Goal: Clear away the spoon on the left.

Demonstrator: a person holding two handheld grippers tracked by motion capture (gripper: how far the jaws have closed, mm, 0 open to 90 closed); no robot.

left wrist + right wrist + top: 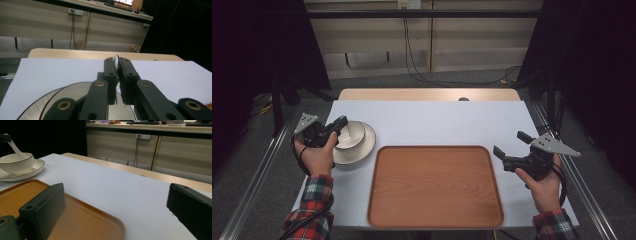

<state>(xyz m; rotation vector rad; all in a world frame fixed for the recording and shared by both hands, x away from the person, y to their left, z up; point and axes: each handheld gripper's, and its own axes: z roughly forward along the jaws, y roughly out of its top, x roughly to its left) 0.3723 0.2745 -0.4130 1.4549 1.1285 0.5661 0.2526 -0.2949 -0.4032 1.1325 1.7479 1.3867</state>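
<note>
— Grey floor, dark curtains on both sides, pale wall panels with cables at the back. White table [432,117] in the middle of it. What sits on the table?

— Wooden tray [435,186], bare, near the person's edge and roughly centred. Left of it, apart from its rim: a cream plate [364,147] with a dark edge line, and a bowl [356,131] of the same make standing upright on the plate.

— Left gripper [343,125]?

— Held over the bowl, in the person's left hand, plaid sleeve behind it. Jaws pressed together on the handle of a white spoon [346,133]. In the left gripper view the handle tip [116,58] pokes up between the two black jaws, pinched tight, with the plate and bowl below.

— And the spoon's other end?

— Slants down into the bowl; seen from the right gripper view, the handle [15,147] rises at an angle from the bowl toward the upper left. Whether the spoon's head touches the bowl's floor, I cannot tell.

— Right gripper [510,144]?

— Off the tray's right edge, above the white table, pointing toward the left. Jaws spread wide apart, nothing between them; tray corner and bare tabletop show through the gap.
</note>
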